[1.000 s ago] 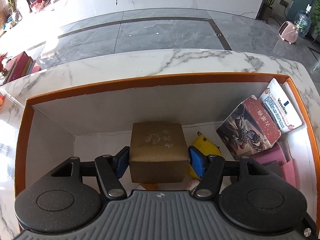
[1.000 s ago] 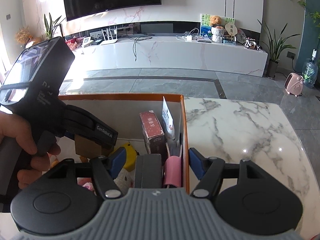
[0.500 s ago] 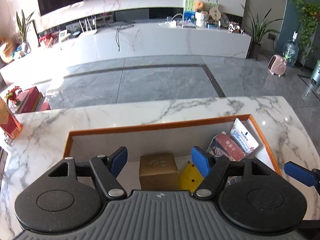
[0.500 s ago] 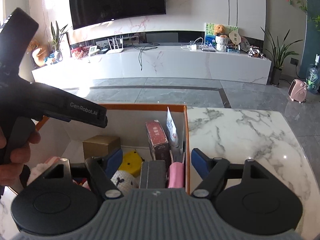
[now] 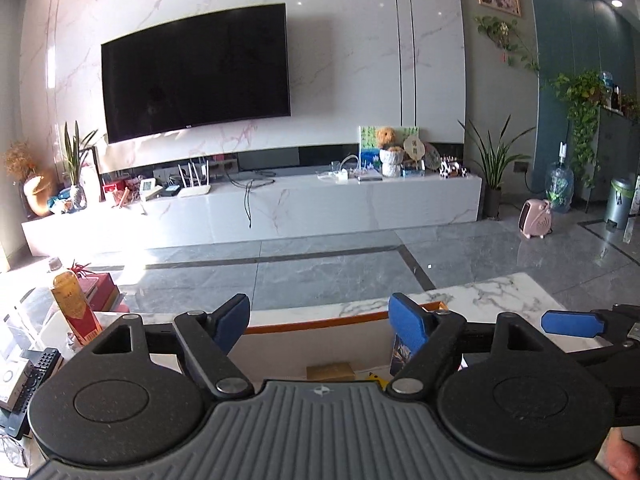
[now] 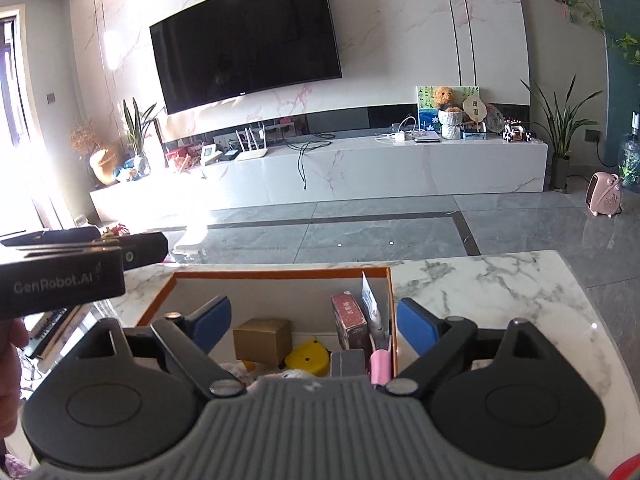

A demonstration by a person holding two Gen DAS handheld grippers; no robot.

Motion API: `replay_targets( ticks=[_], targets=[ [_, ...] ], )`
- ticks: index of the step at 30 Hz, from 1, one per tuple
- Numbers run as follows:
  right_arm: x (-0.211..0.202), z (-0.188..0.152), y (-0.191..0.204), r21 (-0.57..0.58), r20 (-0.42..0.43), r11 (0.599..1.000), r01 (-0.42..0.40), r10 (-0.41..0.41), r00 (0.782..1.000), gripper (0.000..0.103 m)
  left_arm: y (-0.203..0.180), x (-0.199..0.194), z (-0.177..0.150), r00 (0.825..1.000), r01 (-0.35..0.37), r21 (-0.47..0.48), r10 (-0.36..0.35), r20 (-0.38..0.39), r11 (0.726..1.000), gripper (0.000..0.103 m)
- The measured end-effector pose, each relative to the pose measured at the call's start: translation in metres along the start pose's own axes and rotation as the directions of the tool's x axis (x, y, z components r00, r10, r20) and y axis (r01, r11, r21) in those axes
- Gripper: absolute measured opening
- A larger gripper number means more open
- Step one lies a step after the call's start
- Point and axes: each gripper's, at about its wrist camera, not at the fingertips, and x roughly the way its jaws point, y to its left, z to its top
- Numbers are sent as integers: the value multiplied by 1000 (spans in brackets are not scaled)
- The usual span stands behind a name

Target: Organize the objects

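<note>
Both grippers are up above the orange-rimmed box (image 6: 276, 273) now, and neither one has anything in it. The left gripper (image 5: 320, 322) has its blue pads (image 5: 409, 322) spread wide and opening further, with only the far edge of the box and the room showing between them. The right gripper (image 6: 312, 322) is the same story: jaws apart and opening, nothing pinched, the box contents lying well below the pads rather than between them. Down in the box, the brown cardboard cube (image 6: 262, 339) sits flat on the floor of it, near the middle, free of either tool, which reads as a piece set down and let go. Just beside it lies a yellow toy (image 6: 307, 357), and along the right wall the red printed carton (image 6: 349, 326) and a white packet (image 6: 370, 304) stand on edge, leaning against that wall, likely stacked upright to save floor space. A grey block (image 6: 348, 364) and a pink case (image 6: 380, 366) are tucked in the near right corner, partly hidden by the gripper body. The box rests on a marble-patterned table (image 6: 500, 300). At the table's left end stands a red-and-gold bottle (image 5: 74, 306), outside the box; whether it belongs to the sorting I cannot tell. With both tools empty and raised, my judgement is that the packing is at or near its end.
</note>
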Motion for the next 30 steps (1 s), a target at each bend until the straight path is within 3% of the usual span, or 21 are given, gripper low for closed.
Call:
replay_targets(
  ticks=[4,11,20,30],
  targets=[
    [-31,0,14,-25,31,1000,1,0,1000,95,0,-31,-1,996,-26,-14,27,83,1000,100],
    [-73,-18,25,12,36,1000,-10,10,999,99,-9,-60,-18,982,-139,7,137,128,990,101],
    [-98,-50,33,17,-1,1000,16,-16,1000,99,9,-64,-55,984,-177,-91,177,-8,980,101],
    [-100,-82,39,6,-47,1000,16,-16,999,99,1,-68,-94,978,-179,-42,173,-117,983,101]
  ],
)
